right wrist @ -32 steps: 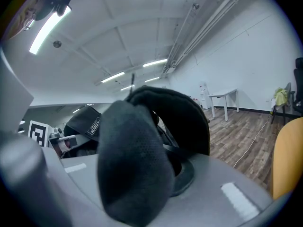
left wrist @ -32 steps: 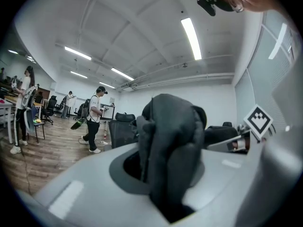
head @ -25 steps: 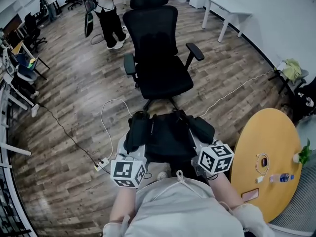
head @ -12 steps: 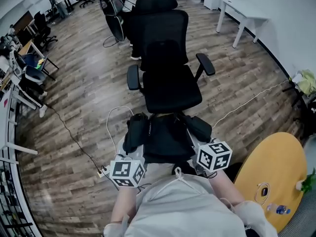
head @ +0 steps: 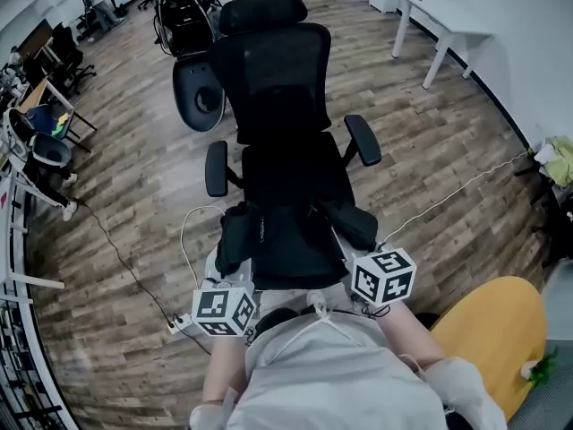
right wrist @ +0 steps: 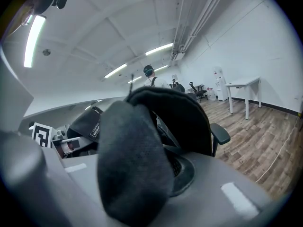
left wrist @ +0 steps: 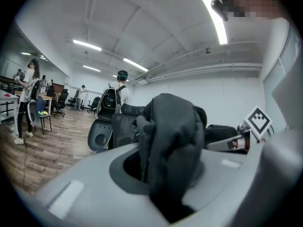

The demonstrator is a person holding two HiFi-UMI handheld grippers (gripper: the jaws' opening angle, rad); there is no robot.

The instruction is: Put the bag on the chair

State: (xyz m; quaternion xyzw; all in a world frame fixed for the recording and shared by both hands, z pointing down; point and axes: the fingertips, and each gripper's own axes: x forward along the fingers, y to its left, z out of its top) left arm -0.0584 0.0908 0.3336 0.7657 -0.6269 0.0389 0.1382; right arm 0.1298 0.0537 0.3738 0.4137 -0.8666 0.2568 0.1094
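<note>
A black backpack hangs between my two grippers, over the front edge of the seat of the black office chair. In the head view my left gripper is shut on the bag's left shoulder strap. On the other side my right gripper is shut on the padded right strap. The left gripper view shows dark fabric bunched between the jaws of the left gripper. Padding likewise fills the jaws of the right gripper. The chair's backrest faces me, armrests on either side.
A second dark chair shell stands behind the chair on the left. A white desk is at the back right, a round yellow table at my right. A white cable and power strip lie on the wooden floor at my left.
The chair has come closer and the bag, short of it before, now overlaps the seat's front. The person standing behind the chair has left the head view. Both grips are unchanged.
</note>
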